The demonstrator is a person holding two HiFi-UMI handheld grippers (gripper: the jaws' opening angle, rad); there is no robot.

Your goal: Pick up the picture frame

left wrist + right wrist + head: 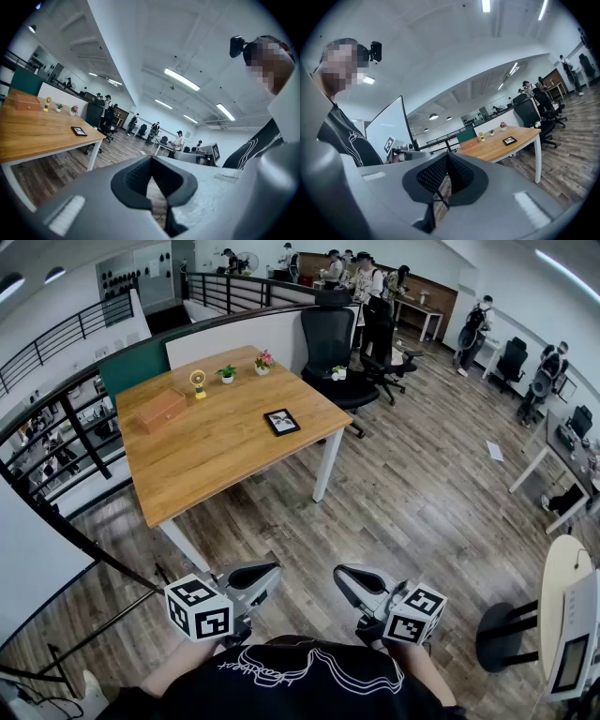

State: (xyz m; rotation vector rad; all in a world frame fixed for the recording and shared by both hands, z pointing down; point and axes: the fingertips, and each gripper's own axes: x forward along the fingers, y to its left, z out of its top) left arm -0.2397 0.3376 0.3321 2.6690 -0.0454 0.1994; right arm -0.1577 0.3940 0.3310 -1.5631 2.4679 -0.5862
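Left gripper (265,575) and right gripper (349,579) are both clenched on nothing. They are grey shells whose black pads (429,175) meet tip to tip. The pads' ribbed texture shows in the gripper views alone; the head view gives only smooth beaks. The frame (281,421) — black-edged, flat — lies on the wooden table (206,460) toward its 3 o'clock edge, at 12 o'clock from the grippers and well apart.

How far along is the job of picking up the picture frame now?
Done: nothing yet; the picture frame lies flat on the wooden table, untouched. In hand: nothing; the left hand-held gripper and the right hand-held gripper are both shut and empty, well short of the table. Left: approach the table, open one hand-held gripper, grasp the frame and lift it.
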